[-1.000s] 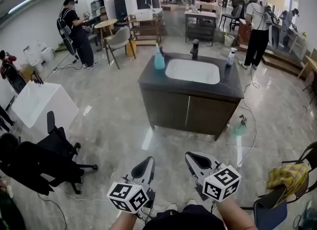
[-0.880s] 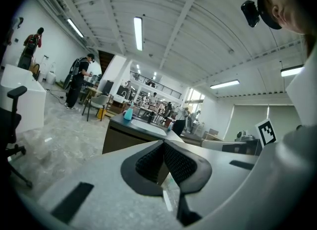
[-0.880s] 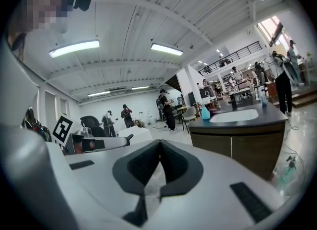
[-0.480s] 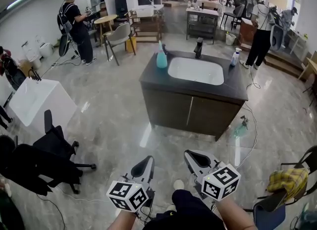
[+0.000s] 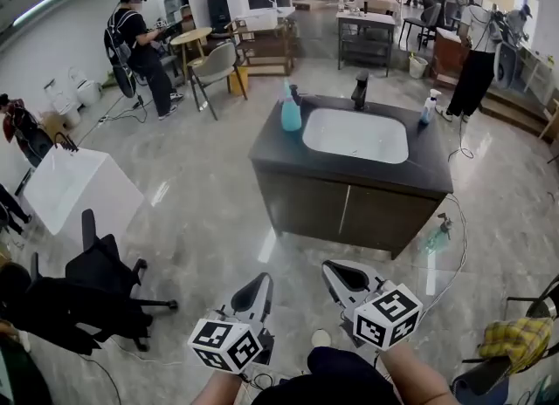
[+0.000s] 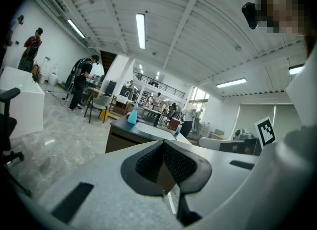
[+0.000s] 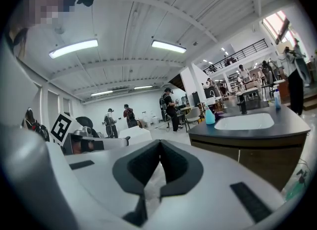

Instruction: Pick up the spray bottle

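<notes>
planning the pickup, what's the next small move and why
Probably step toward the vanity: the spray bottle stands at its far left corner, beside the sink, well beyond the left tool and right tool, both shut and empty.

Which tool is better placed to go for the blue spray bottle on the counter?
Probably left. The blue spray bottle stands at the counter's left rear corner, nearer the left tool than the right tool. Both are shut and far off.
</notes>
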